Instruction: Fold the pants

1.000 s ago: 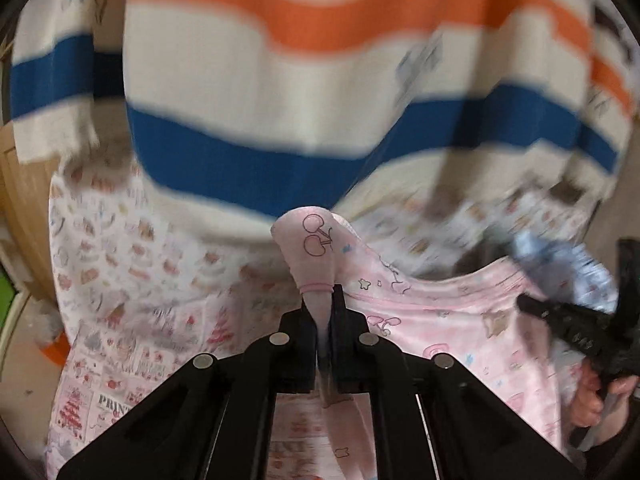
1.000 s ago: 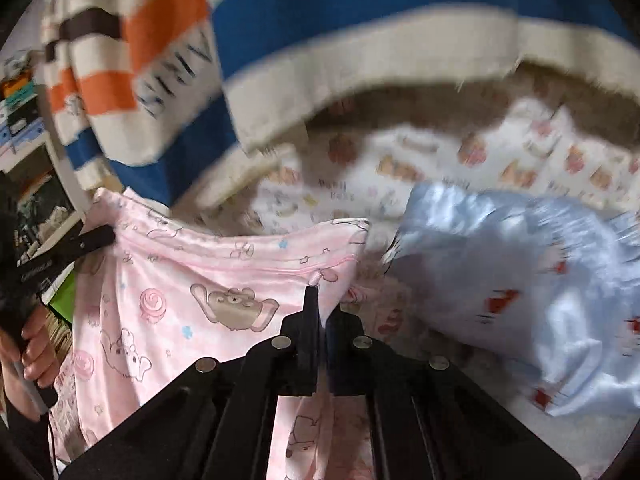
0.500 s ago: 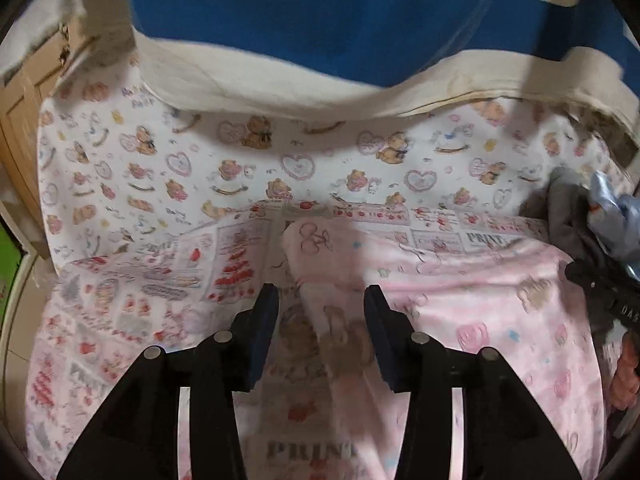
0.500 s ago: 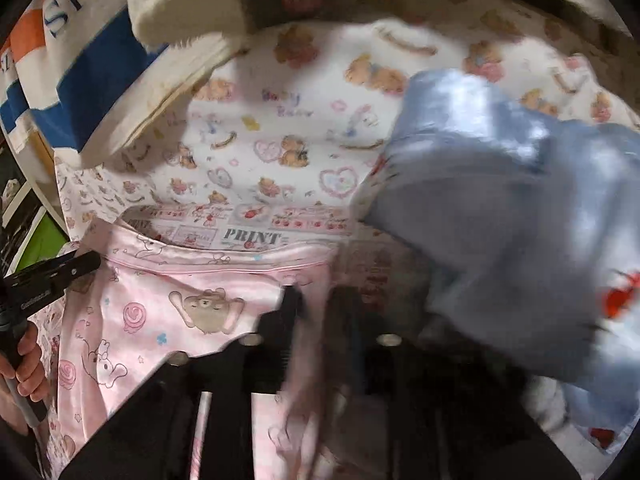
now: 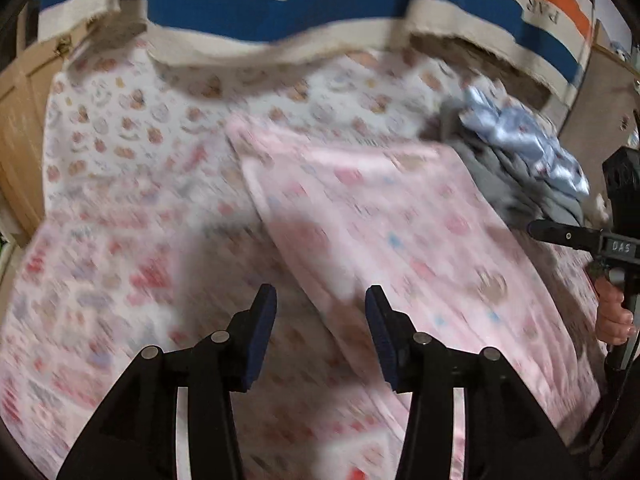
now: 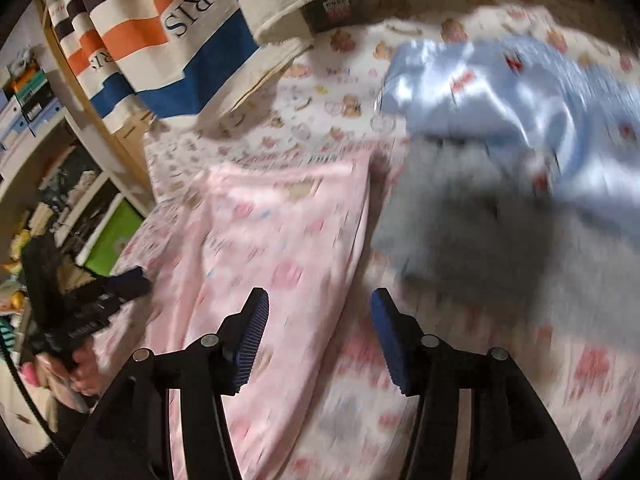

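Observation:
The pink printed pants [image 5: 400, 240] lie flat on the patterned bed sheet [image 5: 120, 160], waistband toward the far side. They also show in the right wrist view [image 6: 272, 248]. My left gripper [image 5: 318, 332] is open and empty, above the pants' left edge. My right gripper [image 6: 318, 336] is open and empty, above the pants' right edge. The right gripper's body shows at the right edge of the left wrist view [image 5: 592, 240]; the left gripper shows at the left of the right wrist view [image 6: 92, 304]. Both views are motion-blurred.
A striped white, blue and orange blanket [image 5: 280, 12] hangs along the far side. A light blue satin garment [image 6: 500, 92] on grey cloth [image 6: 480, 240] lies right of the pants. A wooden frame [image 5: 20, 120] and shelves [image 6: 52, 160] stand at the left.
Both grippers held the pants' waistband up a second ago. They lowered it onto the sheet, opened and let go, and have since pulled back toward me.

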`<state>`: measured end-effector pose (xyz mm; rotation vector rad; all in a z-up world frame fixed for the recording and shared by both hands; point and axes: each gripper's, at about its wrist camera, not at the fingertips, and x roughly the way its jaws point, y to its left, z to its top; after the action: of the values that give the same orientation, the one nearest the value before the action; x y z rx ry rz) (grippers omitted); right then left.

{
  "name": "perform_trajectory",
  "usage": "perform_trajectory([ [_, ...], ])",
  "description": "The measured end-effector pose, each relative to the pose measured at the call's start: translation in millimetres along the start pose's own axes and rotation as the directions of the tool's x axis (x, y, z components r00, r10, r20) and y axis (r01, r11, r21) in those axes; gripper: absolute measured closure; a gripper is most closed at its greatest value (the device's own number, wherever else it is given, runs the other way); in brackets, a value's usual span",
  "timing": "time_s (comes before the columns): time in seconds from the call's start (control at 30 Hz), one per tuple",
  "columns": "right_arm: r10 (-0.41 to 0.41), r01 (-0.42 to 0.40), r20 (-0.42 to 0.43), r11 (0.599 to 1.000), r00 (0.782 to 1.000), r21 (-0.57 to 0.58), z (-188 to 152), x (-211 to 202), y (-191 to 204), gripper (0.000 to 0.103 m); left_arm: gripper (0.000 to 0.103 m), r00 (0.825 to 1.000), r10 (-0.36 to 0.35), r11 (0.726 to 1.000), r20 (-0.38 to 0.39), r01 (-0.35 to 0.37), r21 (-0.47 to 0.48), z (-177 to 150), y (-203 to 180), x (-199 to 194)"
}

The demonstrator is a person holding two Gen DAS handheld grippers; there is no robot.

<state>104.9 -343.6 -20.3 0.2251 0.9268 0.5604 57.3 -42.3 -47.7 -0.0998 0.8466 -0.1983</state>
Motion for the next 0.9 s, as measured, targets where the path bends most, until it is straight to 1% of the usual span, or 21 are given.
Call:
perform_trajectory([
  [0.03,0.028,-0.028,-0.01,0.999,1.0,0.023,-7,0,0,0.048,0.061,1.0,-0.013,1.0,-0.01,0.013,0.0,-3,-3,2],
  [0.1,0.064,-0.062,-0.029,0.996,0.998,0.059,-16,0,0,0.048,0.07,1.0,-0.019,1.0,-0.024,0.019,0.001,-8,-10,6],
  [0.17,0.092,-0.087,-0.057,0.993,0.994,0.085,-26,1,1,0.048,0.073,0.999,-0.032,0.999,-0.035,0.032,-0.006,-8,-14,11],
  [0.23,0.076,-0.07,-0.069,0.994,0.995,0.082,-33,1,3,0.048,0.084,0.999,-0.035,0.999,-0.041,0.035,-0.009,-9,-17,15],
  [0.27,0.056,-0.051,-0.071,0.996,0.996,0.076,-35,1,4,0.048,0.098,0.999,-0.032,0.999,-0.039,0.032,-0.009,-10,-19,16],
  [0.3,0.044,-0.038,-0.074,0.996,0.996,0.077,-37,3,3,0.048,0.101,0.999,-0.033,0.999,-0.035,0.033,-0.008,-11,-20,16],
  [0.37,0.038,-0.028,-0.09,0.994,0.995,0.108,-40,5,1,0.051,0.101,0.999,-0.022,1.0,-0.025,0.022,-0.013,-10,-21,12],
  [0.43,0.024,-0.016,-0.074,0.995,0.997,0.101,-42,-3,4,0.052,0.101,1.0,-0.01,1.0,-0.011,0.01,-0.013,-10,-20,3],
  [0.53,-0.081,0.082,-0.01,0.996,0.997,0.021,-43,-23,18,0.052,0.101,1.0,0.016,1.0,0.012,-0.016,-0.018,-9,-16,-13],
  [0.57,-0.1,0.1,0.006,0.995,0.995,0.002,-43,-30,23,0.052,0.101,1.0,0.025,0.999,0.013,-0.024,-0.02,-10,-15,-16],
  [0.67,-0.125,0.124,0.027,0.992,0.992,0.005,-45,-35,24,0.052,0.102,0.998,0.062,0.998,0.005,-0.062,-0.009,-16,-13,-19],
  [0.8,-0.078,0.078,0.003,0.996,0.997,0.032,-55,-21,19,0.052,0.102,0.998,0.063,0.998,-0.012,-0.063,-0.016,-24,-4,-14],
  [0.87,-0.088,0.088,-0.004,0.995,0.996,0.046,-60,-11,17,0.052,0.102,0.999,0.047,0.998,-0.017,-0.047,-0.036,-28,0,-12],
  [0.9,-0.083,0.083,-0.004,0.995,0.997,0.055,-64,-7,15,0.056,0.101,1.0,0.027,0.999,-0.014,-0.028,-0.041,-30,1,-12],
])
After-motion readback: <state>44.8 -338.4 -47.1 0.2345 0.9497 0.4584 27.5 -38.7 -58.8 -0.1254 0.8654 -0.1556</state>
